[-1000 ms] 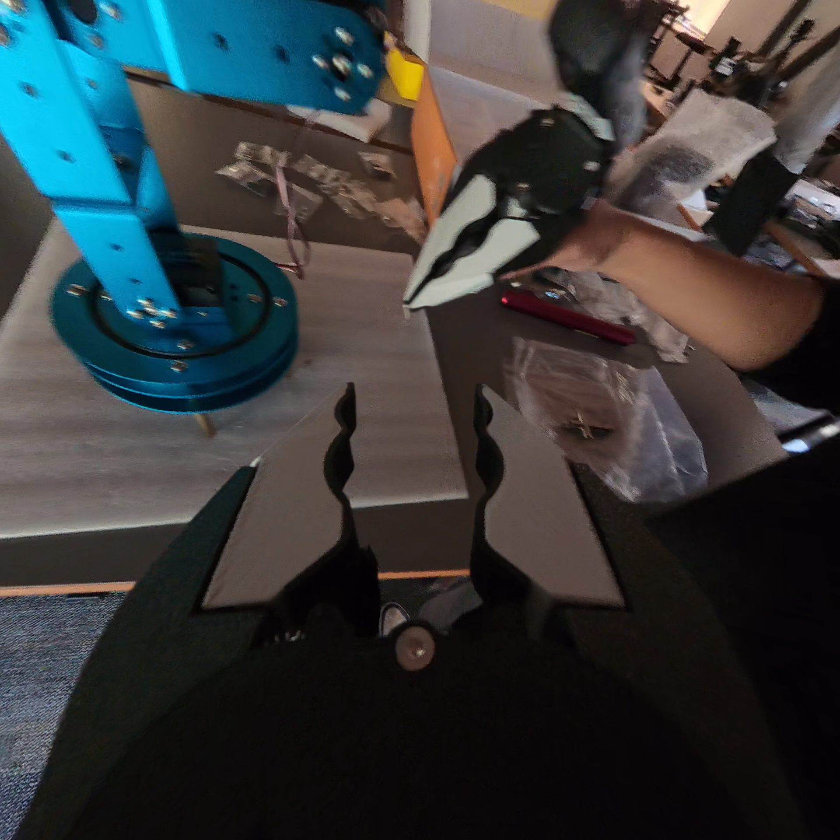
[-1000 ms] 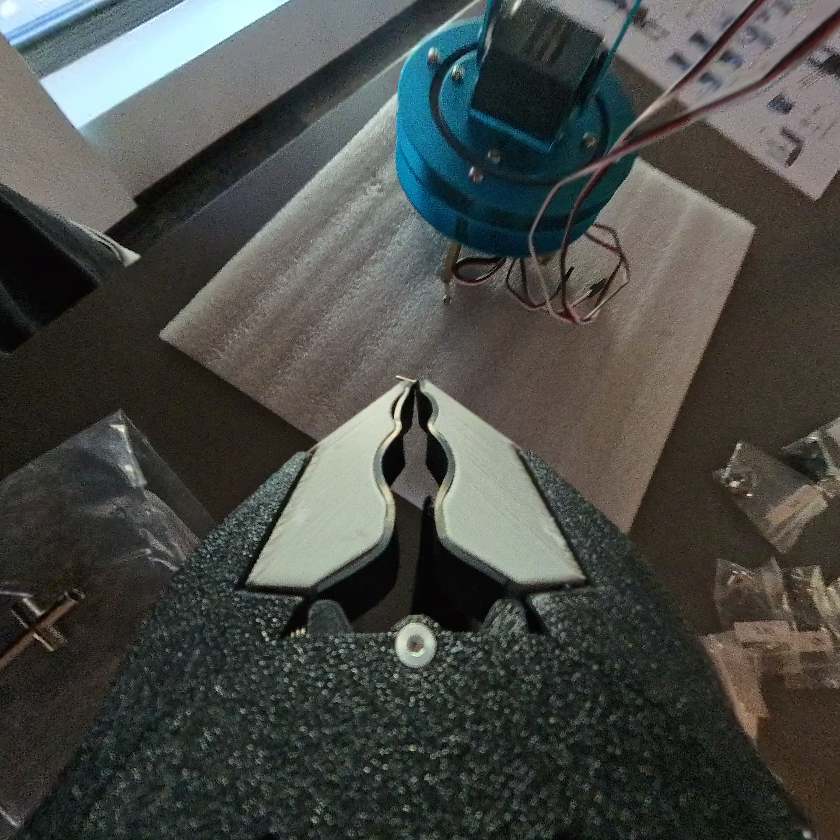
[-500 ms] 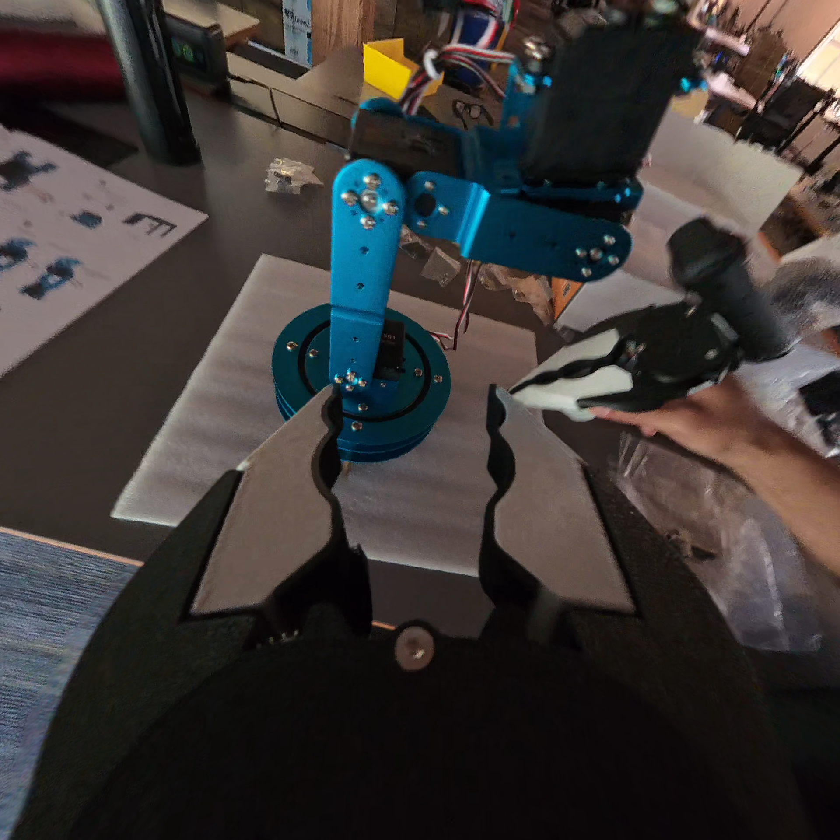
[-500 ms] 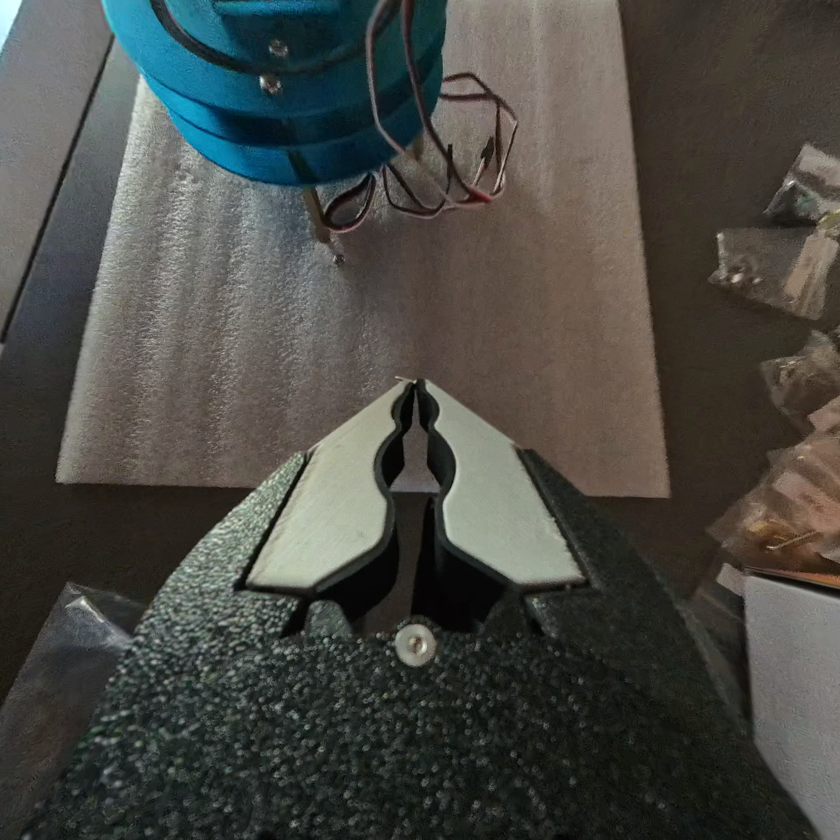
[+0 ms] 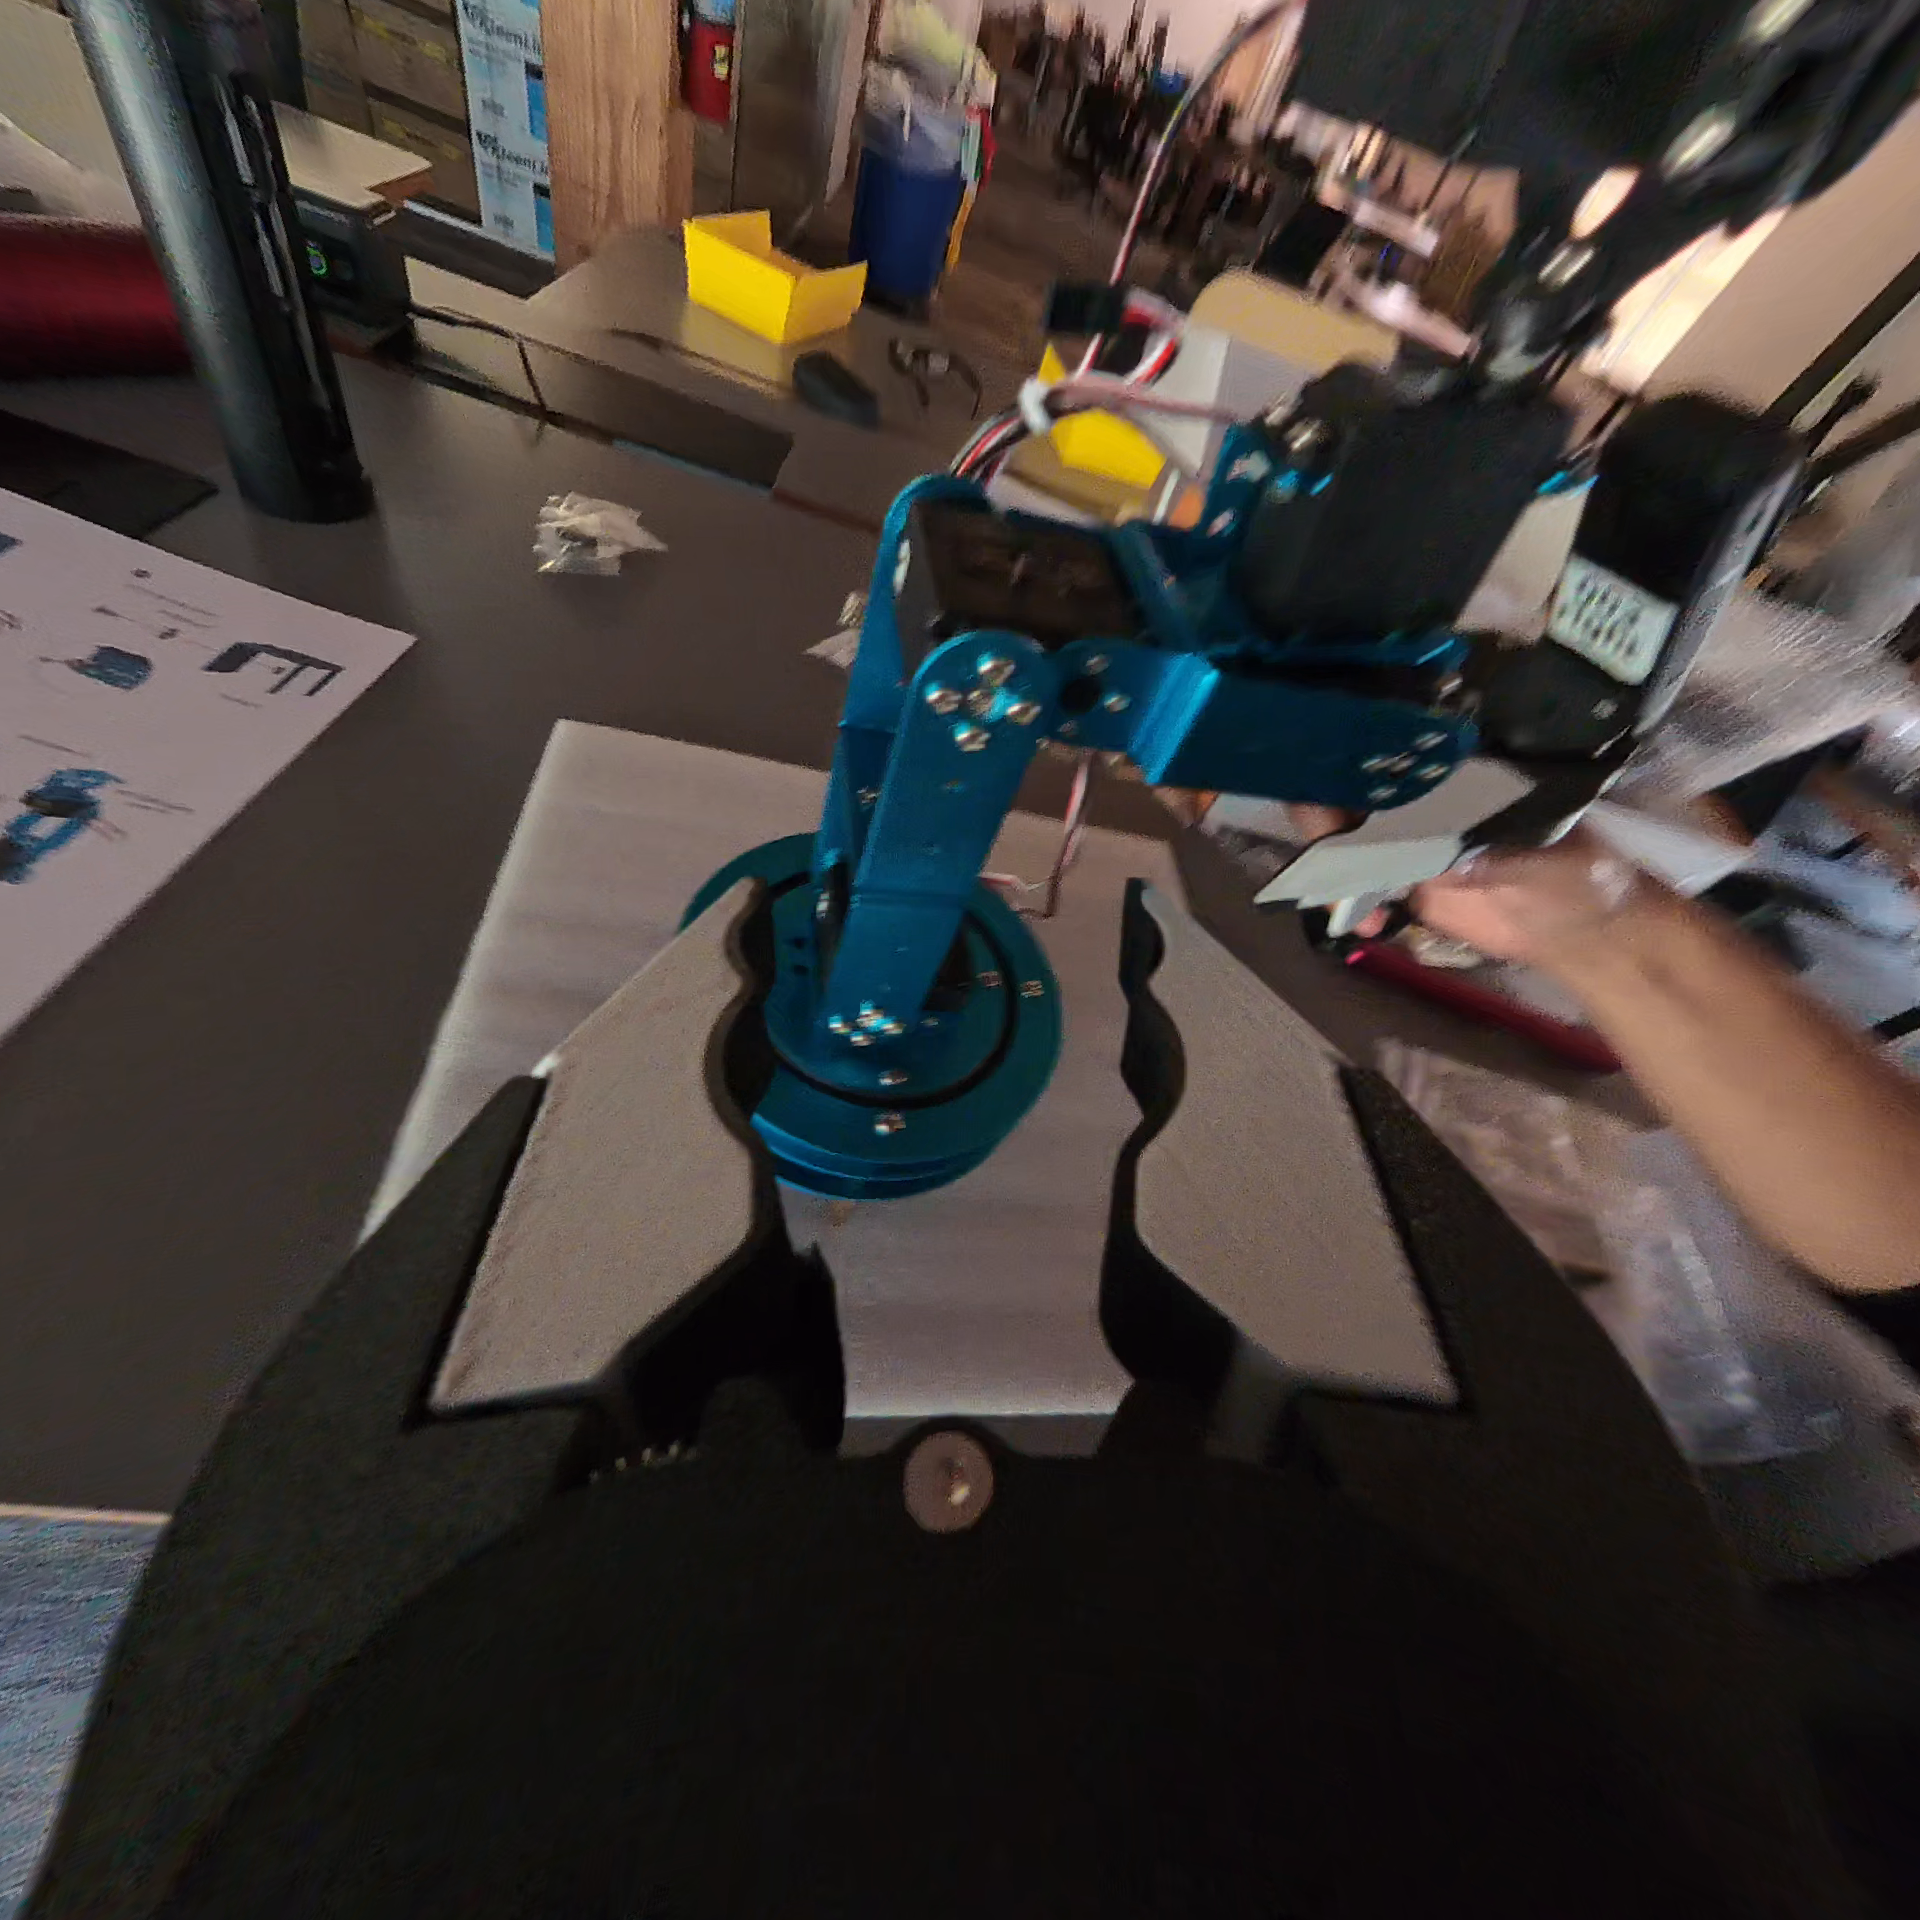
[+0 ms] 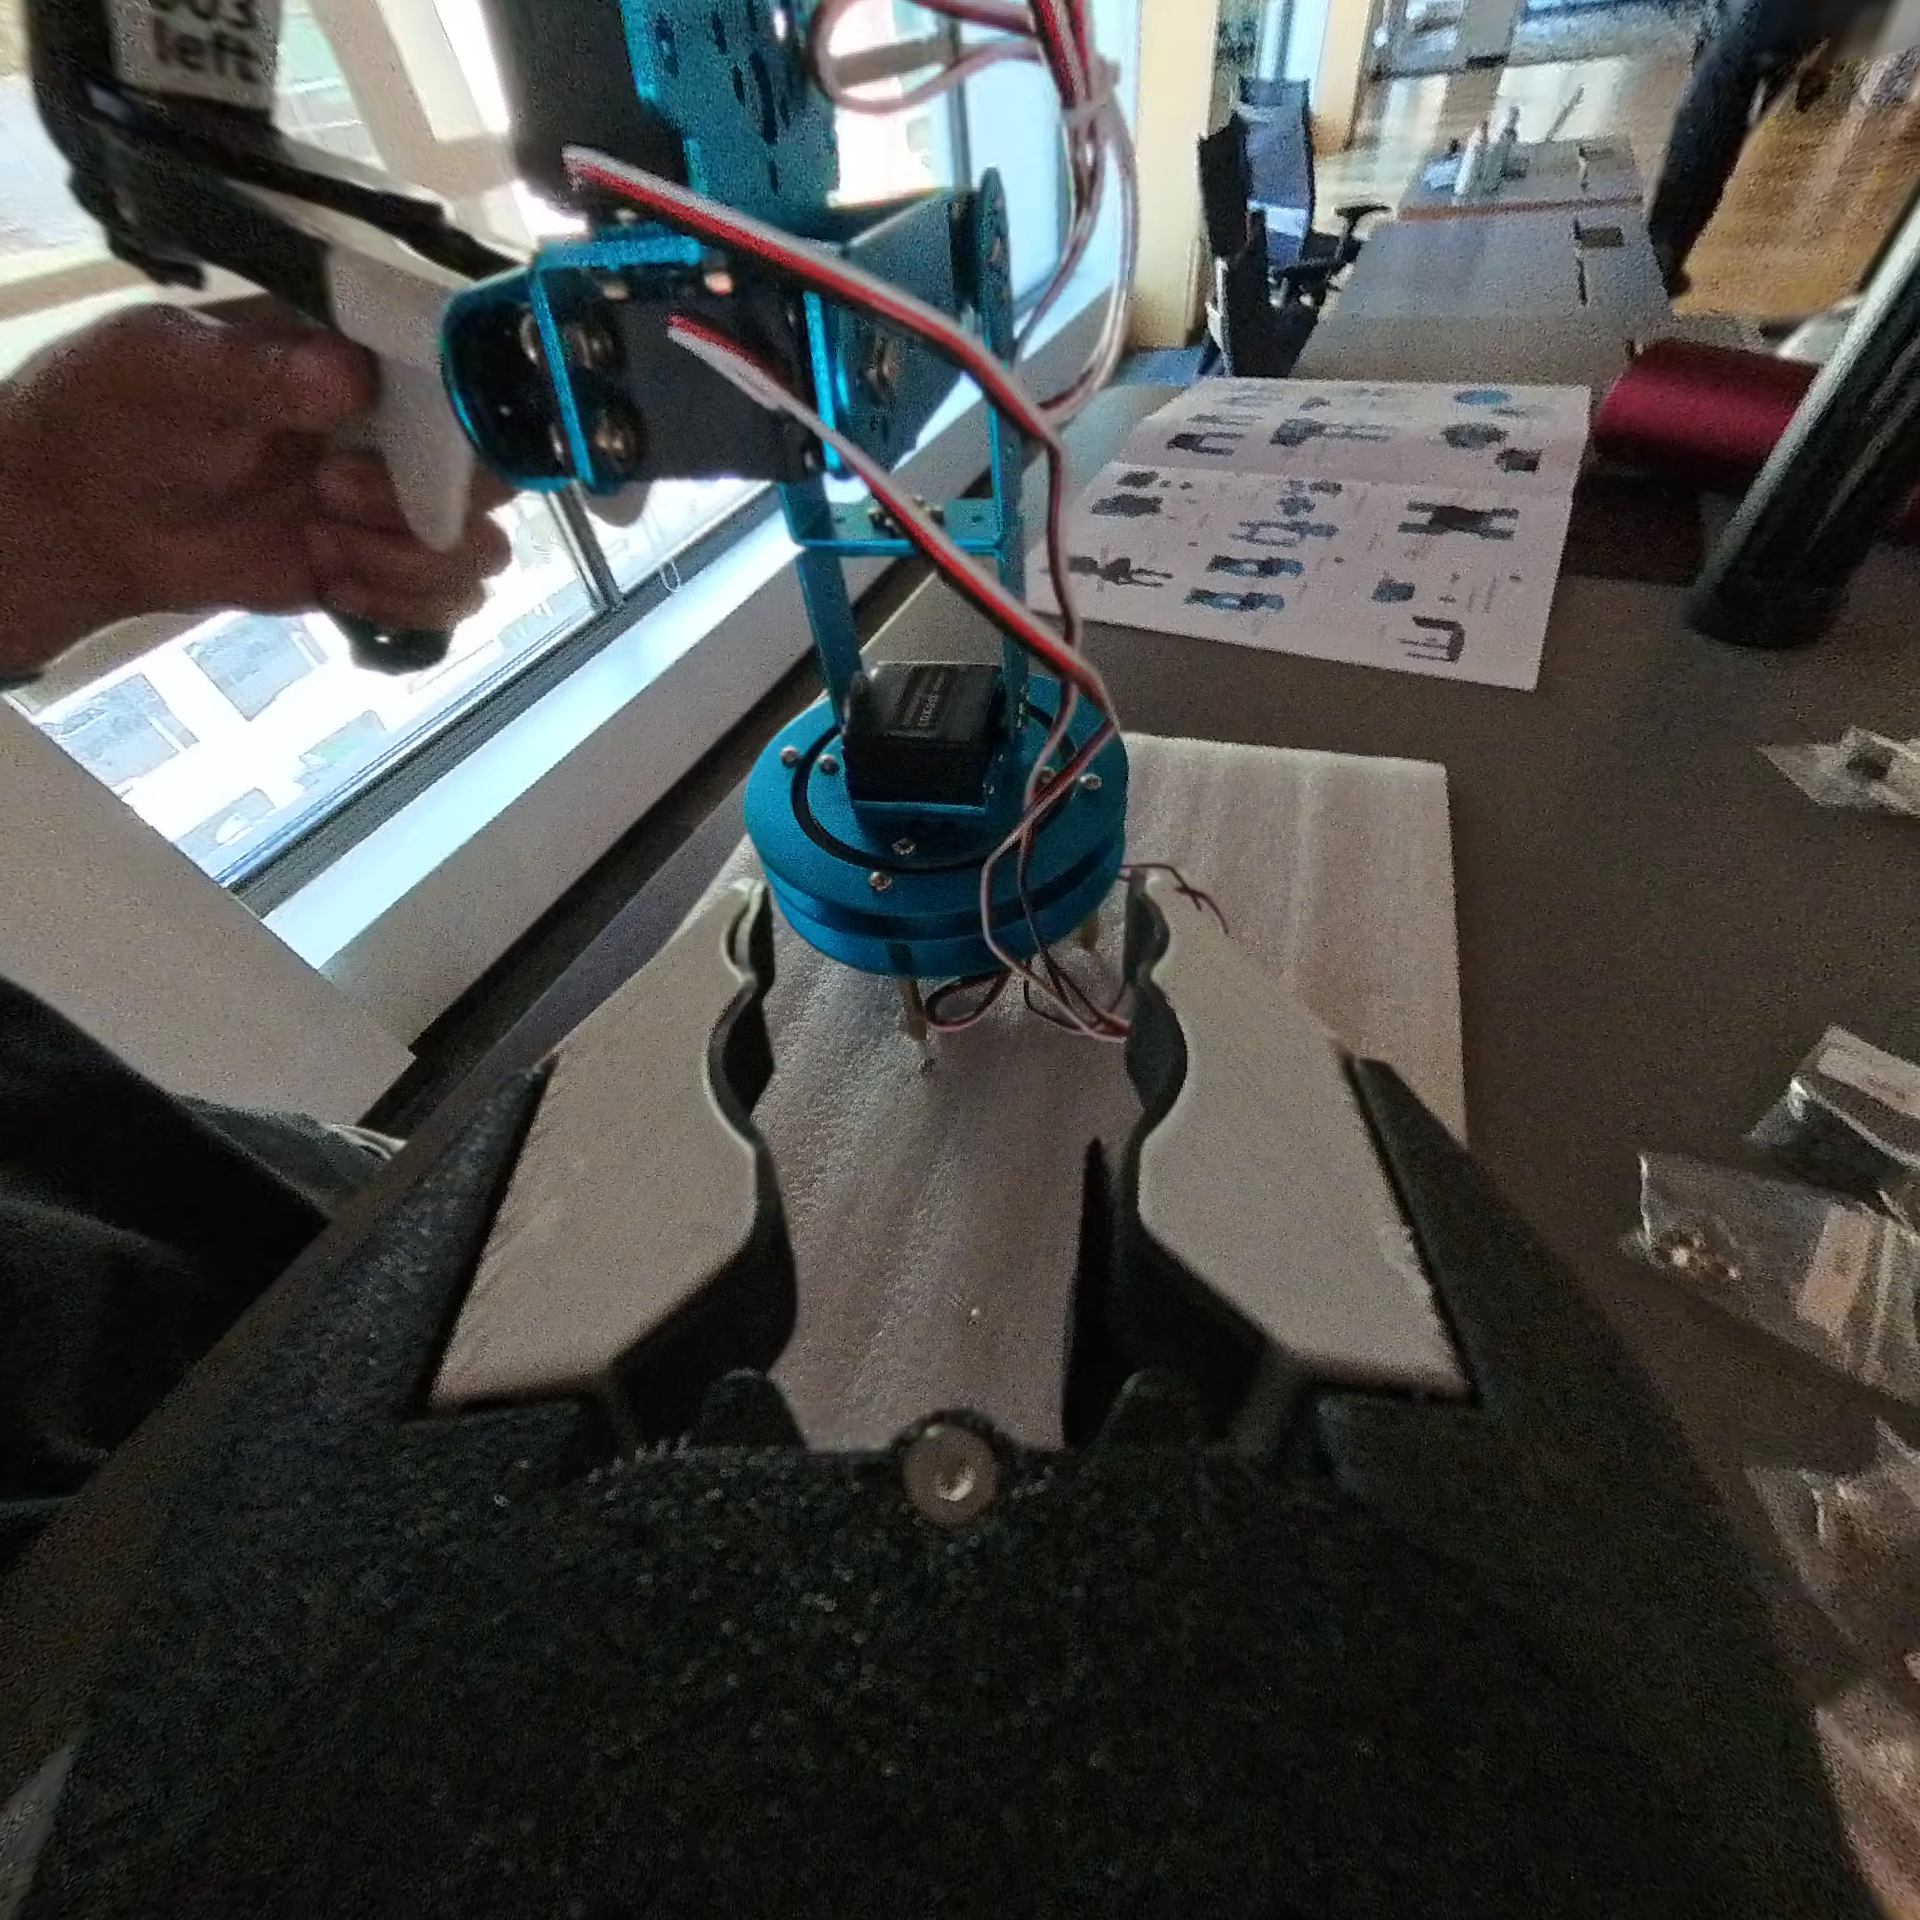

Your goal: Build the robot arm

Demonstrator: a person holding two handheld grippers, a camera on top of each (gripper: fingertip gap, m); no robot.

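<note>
A small blue metal robot arm kit [image 5: 914,831] stands on a round blue base [image 5: 904,1070] on a white foam sheet [image 5: 582,862]. Red, white and dark servo wires [image 6: 966,343] hang from it to the base [image 6: 935,862]. My left gripper [image 5: 940,899] is open and empty, and the base shows between its fingers from a little way back. My right gripper [image 6: 945,894] is open and empty, just short of the base and the loose wire ends. In the left wrist view the right gripper [image 5: 1299,894] sits under the arm's outer end, held by a hand [image 5: 1507,914].
A printed sheet of diagrams [image 6: 1330,520] lies on the dark table [image 5: 260,1039] beyond the foam. Clear bags of small parts [image 6: 1818,1247] lie to the right. A red tool [image 5: 1475,997], a dark pole [image 5: 218,260] and a yellow bin [image 5: 769,270] stand farther off. A window [image 6: 312,707] runs along one side.
My right gripper has opened from shut and tilted up from the foam to face the whole arm. My left gripper has pulled back and stayed open.
</note>
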